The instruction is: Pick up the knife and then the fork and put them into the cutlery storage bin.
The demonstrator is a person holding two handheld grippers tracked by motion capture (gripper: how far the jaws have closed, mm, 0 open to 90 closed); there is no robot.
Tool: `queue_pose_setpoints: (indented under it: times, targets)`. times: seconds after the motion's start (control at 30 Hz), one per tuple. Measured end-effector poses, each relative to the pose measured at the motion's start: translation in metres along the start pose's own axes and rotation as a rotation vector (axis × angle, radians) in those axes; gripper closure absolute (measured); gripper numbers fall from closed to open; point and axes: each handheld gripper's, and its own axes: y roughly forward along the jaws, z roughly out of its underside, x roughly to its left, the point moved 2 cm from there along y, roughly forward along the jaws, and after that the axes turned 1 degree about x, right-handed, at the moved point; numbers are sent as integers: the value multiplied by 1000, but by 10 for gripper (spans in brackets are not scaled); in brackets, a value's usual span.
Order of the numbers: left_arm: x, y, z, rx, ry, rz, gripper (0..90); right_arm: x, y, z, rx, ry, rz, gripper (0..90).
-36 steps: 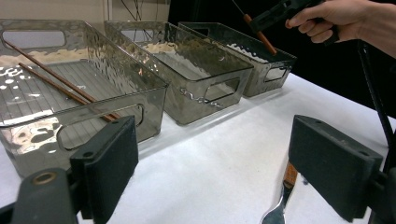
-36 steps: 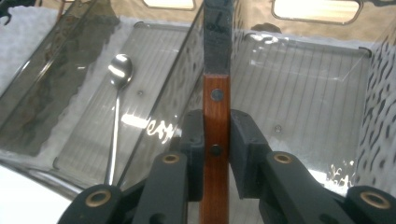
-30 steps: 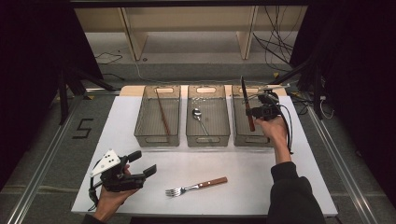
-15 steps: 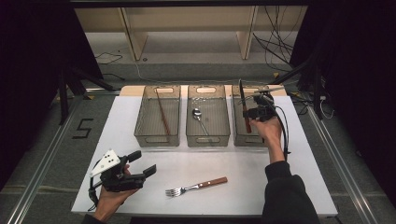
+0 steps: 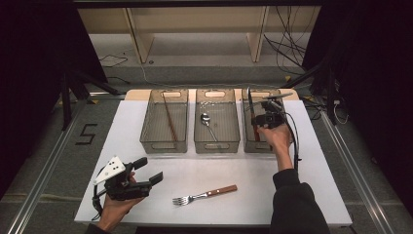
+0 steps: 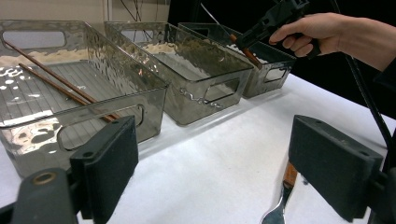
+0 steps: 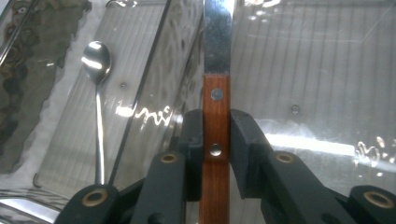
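Observation:
My right gripper [image 5: 258, 120] is shut on a wooden-handled knife [image 7: 216, 112], blade pointing away, held over the right clear bin [image 5: 274, 146]. In the right gripper view both jaws clamp the knife's brown handle. In the left gripper view the same knife [image 6: 250, 53] hangs above the far bin. My left gripper [image 5: 146, 174] stands open and empty near the mat's front left corner. A fork [image 5: 204, 195] with a wooden handle lies on the white mat, to the right of the left gripper. The fork [image 6: 282, 196] lies between the open jaws.
Three clear bins stand in a row at the back of the white mat [image 5: 316, 175]. The left bin [image 5: 164, 145] holds chopsticks [image 5: 169, 117], the middle bin [image 5: 216, 145] a spoon [image 5: 208, 123]. Metal rails run along both sides of the table.
The right gripper with the knife has shifted slightly left and lower over the right bin. The left gripper and fork have not moved.

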Motion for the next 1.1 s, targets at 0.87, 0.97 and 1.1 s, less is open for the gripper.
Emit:
queue_pose_setpoints:
  times: [0.87,0.97,1.1]
  targets:
    - [0,0,0,6,4,0,152,42,-53,16,-136,-269,-184,357]
    - [0,0,0,7,5,-1,152,50,-58,22,-142,-303,-206,344]
    - [0,0,0,8,7,-2,152,59,-62,32,-140,-343,-222,331]
